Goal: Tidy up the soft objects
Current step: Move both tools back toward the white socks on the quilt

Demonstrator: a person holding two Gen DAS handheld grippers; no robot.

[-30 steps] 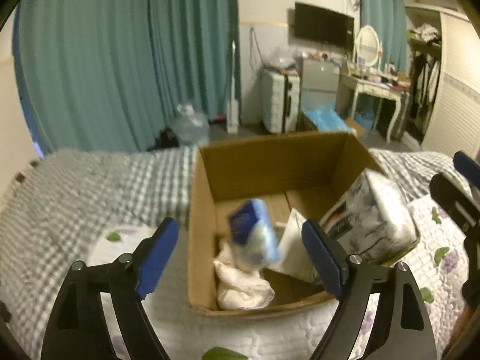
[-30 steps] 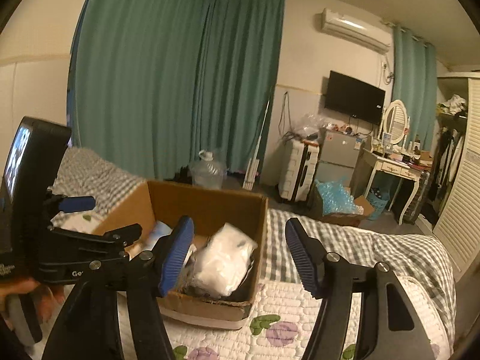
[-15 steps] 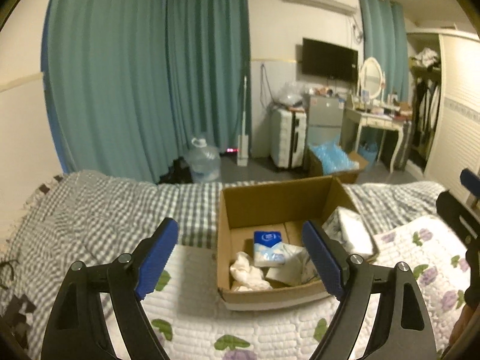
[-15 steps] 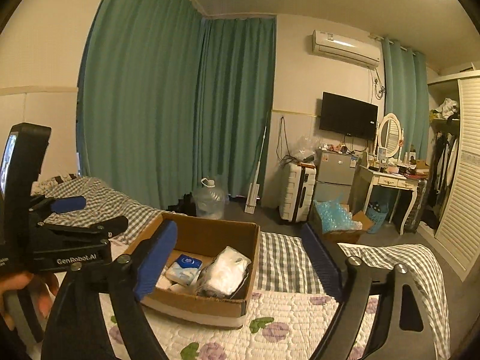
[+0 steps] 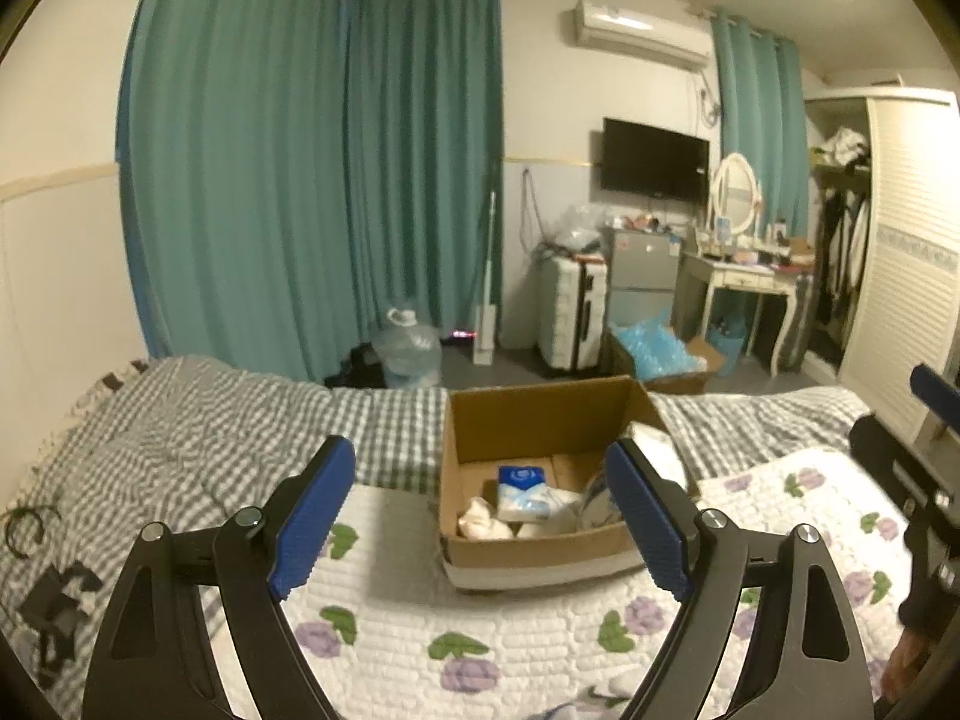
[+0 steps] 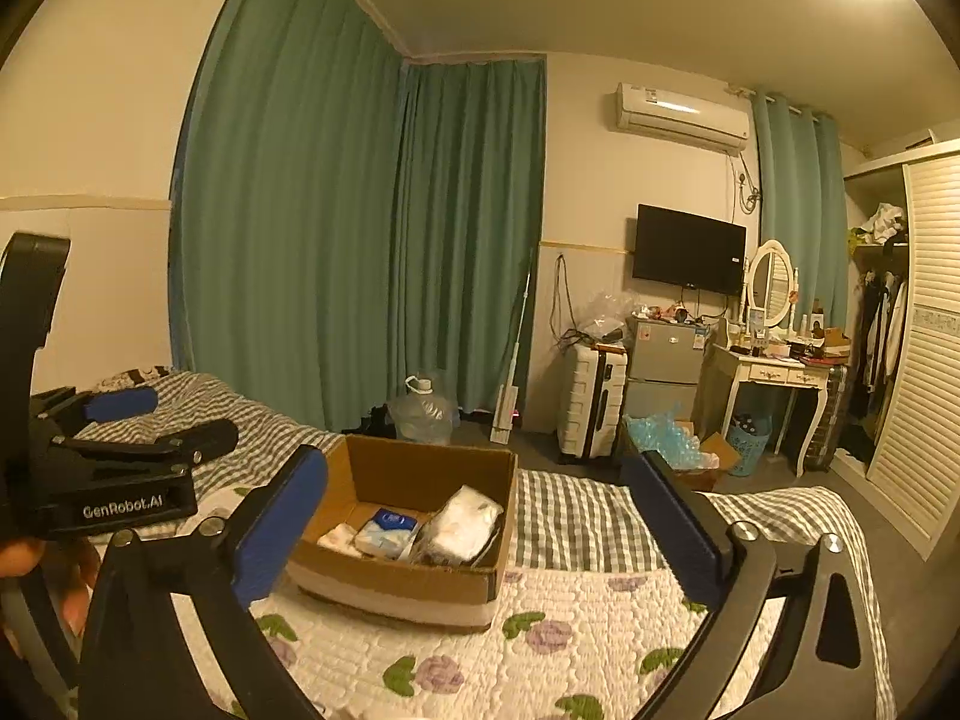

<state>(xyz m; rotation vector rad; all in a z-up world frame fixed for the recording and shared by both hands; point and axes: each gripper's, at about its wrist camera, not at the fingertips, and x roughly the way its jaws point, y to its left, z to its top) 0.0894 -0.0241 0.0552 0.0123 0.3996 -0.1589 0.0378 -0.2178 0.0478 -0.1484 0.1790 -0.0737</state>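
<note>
Two tongs, both empty and both held back from the cardboard box [image 5: 543, 420] on the bed [image 5: 198, 420]. Left tongs [image 5: 480, 516]: jaws wide apart, nothing between the blue pads. Right tongs [image 6: 474, 528]: jaws have just been opening, now spread very wide, nothing gripped. Box sits open-topped on the white floral quilt [image 6: 600, 612], just in front of the grey checked blanket [image 6: 576, 516]. Soft things lie inside it: a blue-and-white tissue pack [image 5: 523, 483] near the middle, a crumpled white cloth [image 5: 480, 519] at the near left corner, a bulky white plastic-wrapped bundle [image 6: 465, 525] leaning on the right wall. From the right view the left tongs show at frame left with fingers [image 6: 24, 552] of the person's hand on the grip. Judgement: the load looks placed, the task near its end or between items. Risks from here: the wrapped bundle stands tall and leans on the wall (its top close to rim height), so a knock from a returning pad could tip it out; the box rests on soft quilting, so a push down or sideways on a wall could tilt or slide it; anything left on the quilt below the cameras cannot be seen, so an item could be missed.
</note>
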